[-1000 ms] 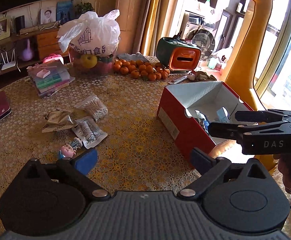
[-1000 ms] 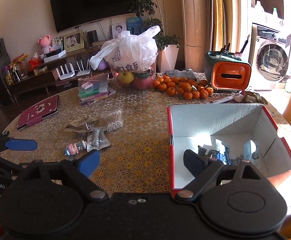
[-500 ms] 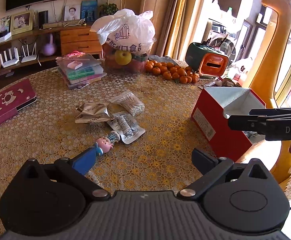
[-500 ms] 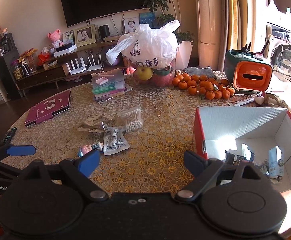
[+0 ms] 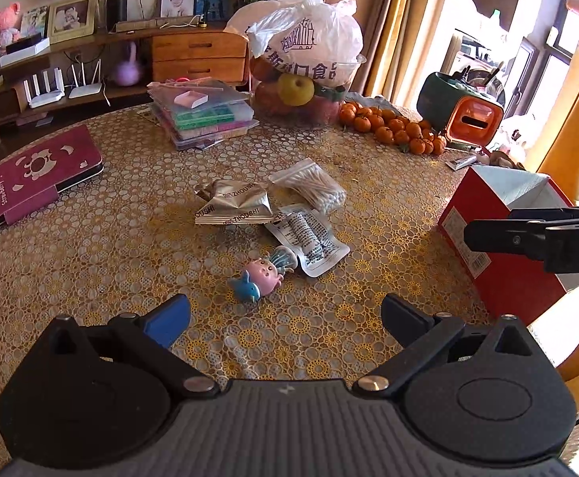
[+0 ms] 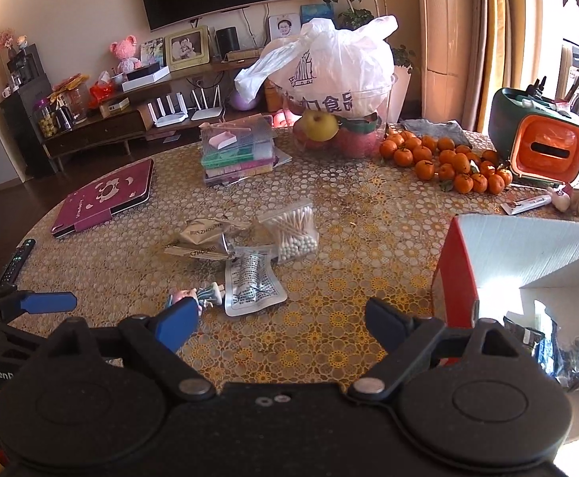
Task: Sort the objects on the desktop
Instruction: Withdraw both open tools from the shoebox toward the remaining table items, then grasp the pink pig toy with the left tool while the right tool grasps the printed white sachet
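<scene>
Pink-and-blue toy figurine lying flat on bare tabletop, clear all round; left gripper and right gripper jaws wide, empty.

The crumpled silver foil packet bears "ZHOUSHI" in repeated print. The black right gripper shows "DA", cut off at the frame edge. The black left gripper shows "Gen", likewise cut off.

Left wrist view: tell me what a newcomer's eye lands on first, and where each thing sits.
The white plastic bag bulging over a fruit bowl at the table's far side, with a heap of small oranges to its right. Mid-table lies a cluster of packets, and nearest the open left gripper a pink and blue toy figure. At the right edge stands the red box.
</scene>
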Demonstrator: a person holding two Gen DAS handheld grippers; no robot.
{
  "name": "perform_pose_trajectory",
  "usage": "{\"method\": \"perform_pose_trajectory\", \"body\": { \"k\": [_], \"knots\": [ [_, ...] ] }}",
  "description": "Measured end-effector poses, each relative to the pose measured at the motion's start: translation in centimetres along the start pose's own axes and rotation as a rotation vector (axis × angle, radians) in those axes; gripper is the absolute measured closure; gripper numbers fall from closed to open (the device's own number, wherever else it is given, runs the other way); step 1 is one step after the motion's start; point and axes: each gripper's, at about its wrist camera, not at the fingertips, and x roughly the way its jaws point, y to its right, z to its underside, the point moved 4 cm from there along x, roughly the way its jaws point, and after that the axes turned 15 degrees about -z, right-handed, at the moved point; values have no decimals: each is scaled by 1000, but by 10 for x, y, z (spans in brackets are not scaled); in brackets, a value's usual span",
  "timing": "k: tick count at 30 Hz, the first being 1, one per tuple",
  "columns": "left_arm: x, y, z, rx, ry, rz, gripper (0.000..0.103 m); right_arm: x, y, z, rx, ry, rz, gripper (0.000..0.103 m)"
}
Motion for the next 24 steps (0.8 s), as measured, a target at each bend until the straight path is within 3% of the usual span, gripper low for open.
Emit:
{"method": "perform_pose_trajectory", "body": {
  "k": [7, 24],
  "knots": [
    [23, -1, -2, 38, 12, -15, 0, 32, 2, -3, -12, -35, -19, 12],
    [80, -11, -2, 40, -44, 19, 1, 108, 9, -11, -6, -118, -51, 14]
  ]
}}
